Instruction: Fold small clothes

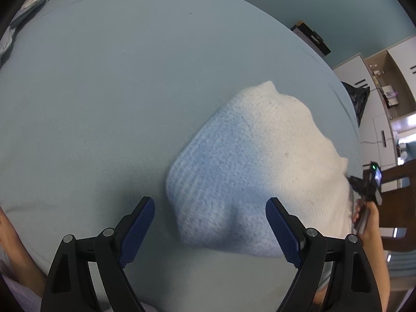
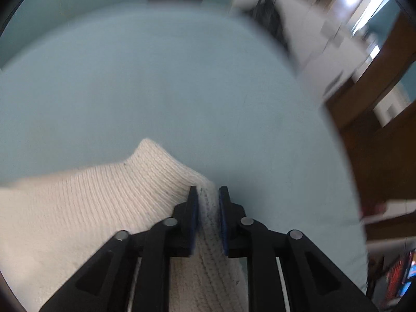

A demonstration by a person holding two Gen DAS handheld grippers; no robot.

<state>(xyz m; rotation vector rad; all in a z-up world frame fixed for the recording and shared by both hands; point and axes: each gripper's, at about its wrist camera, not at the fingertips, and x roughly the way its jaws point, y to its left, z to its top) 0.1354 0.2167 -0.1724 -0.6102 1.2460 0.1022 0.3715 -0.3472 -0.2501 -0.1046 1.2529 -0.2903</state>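
Right gripper [image 2: 208, 195] clamps white edge of knit garment [image 1: 249, 166] on bed [image 1: 104, 91]; left gripper [image 1: 210, 208] gapes wide above its blue end, visible only from left wrist.

The knit garment [image 1: 249, 161] lies on the bed sheet [image 1: 104, 91]; cabinets [image 1: 374, 83] stand beyond.

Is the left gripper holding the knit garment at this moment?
No: the left gripper stands wide open, its blue pads apart above the knit garment without pinching it.
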